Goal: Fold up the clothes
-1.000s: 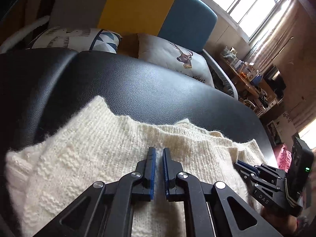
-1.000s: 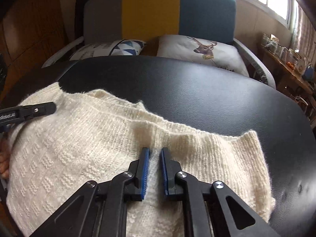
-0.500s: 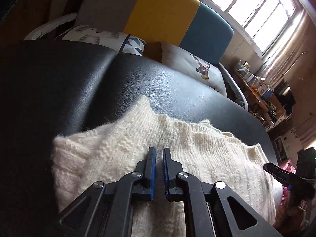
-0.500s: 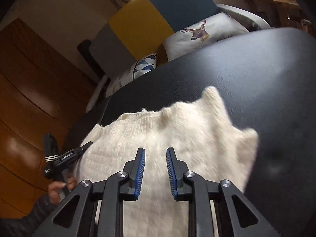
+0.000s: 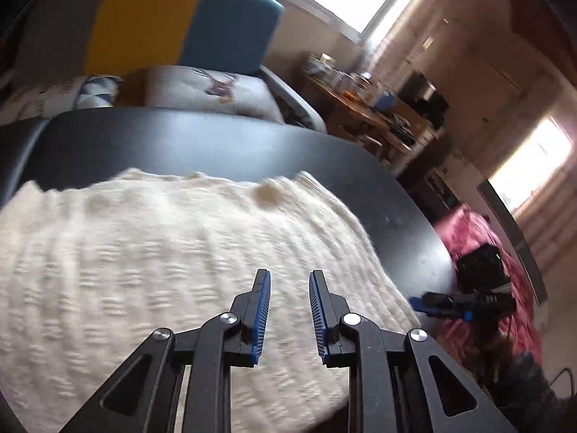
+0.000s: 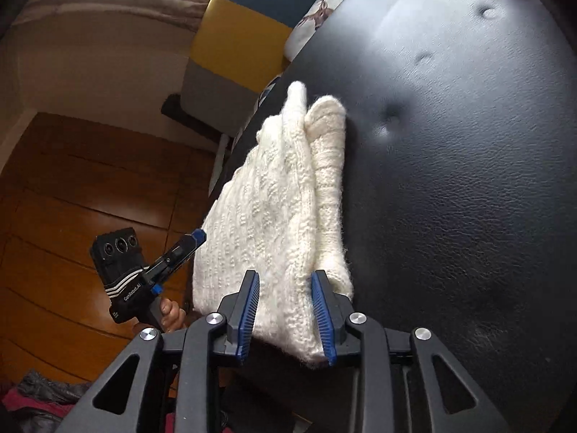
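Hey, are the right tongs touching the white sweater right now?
Cannot tell. In the right wrist view the right tongs stand open around the near end of the white sweater, but knit overlapping the blue pads could be contact or only lie behind them.

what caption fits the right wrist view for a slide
Open right gripper over a folded cream knit sweater on a black padded surface.

You can count one white woolly sweater, folded up on one big black padded top. You have two grippers: the left gripper and the right gripper, each with two fingers and a gap between them. Far behind, there is one chair with three colour stripes: grey, yellow and blue. On the chair you can count two cushions.
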